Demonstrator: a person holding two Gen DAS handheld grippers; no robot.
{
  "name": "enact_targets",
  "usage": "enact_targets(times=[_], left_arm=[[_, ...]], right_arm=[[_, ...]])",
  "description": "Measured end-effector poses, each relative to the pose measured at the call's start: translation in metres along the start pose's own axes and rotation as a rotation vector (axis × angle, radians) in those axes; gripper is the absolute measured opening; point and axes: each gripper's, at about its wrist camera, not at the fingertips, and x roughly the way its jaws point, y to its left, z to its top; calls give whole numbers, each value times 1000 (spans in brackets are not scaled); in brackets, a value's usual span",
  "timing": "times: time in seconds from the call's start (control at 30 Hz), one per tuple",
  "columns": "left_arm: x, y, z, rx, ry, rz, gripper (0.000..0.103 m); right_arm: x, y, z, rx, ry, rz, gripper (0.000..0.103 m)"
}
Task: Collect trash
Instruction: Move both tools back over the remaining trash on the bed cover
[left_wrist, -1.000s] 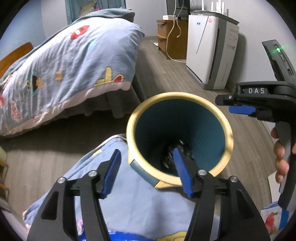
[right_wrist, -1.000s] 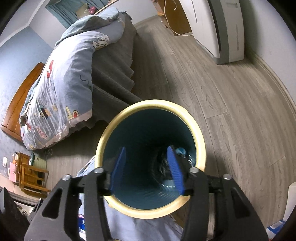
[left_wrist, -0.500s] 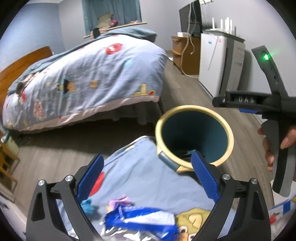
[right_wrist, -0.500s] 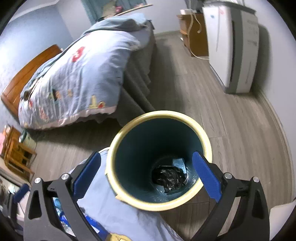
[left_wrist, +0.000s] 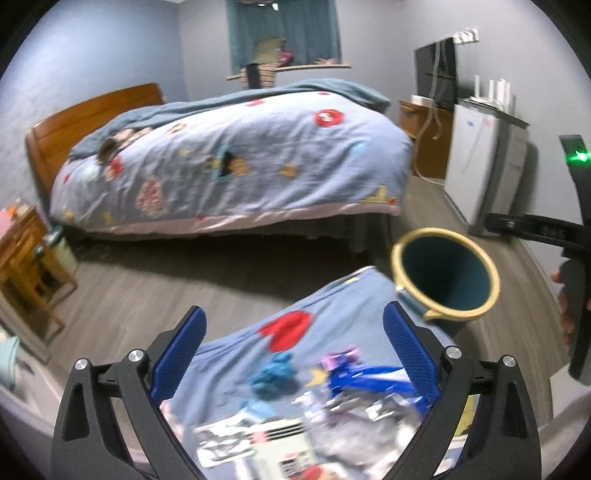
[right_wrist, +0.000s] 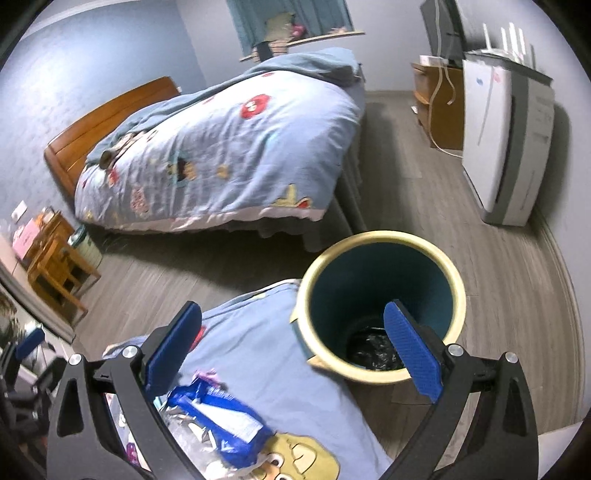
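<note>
A teal bin with a cream rim (right_wrist: 380, 306) stands on the floor beside a blue cloth-covered surface (right_wrist: 266, 369); it also shows in the left wrist view (left_wrist: 445, 273). Dark crumpled trash (right_wrist: 373, 350) lies at its bottom. On the cloth lie a blue wrapper (right_wrist: 218, 413), a silver foil piece (left_wrist: 354, 410), a teal crumpled scrap (left_wrist: 275, 376) and a purple scrap (left_wrist: 340, 360). My left gripper (left_wrist: 295, 354) is open and empty above the trash pile. My right gripper (right_wrist: 293, 350) is open and empty, above the cloth and the bin's near rim.
A bed with a blue patterned duvet (left_wrist: 229, 162) fills the back. A white appliance (right_wrist: 506, 144) and a wooden cabinet (right_wrist: 439, 107) stand at the right wall. A small wooden stool (right_wrist: 55, 258) stands at the left. Printed paper packets (left_wrist: 251, 439) lie on the cloth.
Both grippers have pulled back and up from the bin and opened wider. The trash on the cloth has come into view. The bin looks smaller and further off.
</note>
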Motion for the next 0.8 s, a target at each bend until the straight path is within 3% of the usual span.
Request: enact_targets(times=[0.23, 0.37, 0.8], left_arm=[[-2, 58, -37, -109, 34, 70, 96], [2, 78, -52, -123, 60, 96, 96], [4, 87, -57, -160, 86, 52, 96]], right_arm=[[-2, 31, -27, -7, 61, 36, 97], [7, 51, -43, -88, 104, 34, 97], [39, 72, -65, -190, 226, 26, 97]])
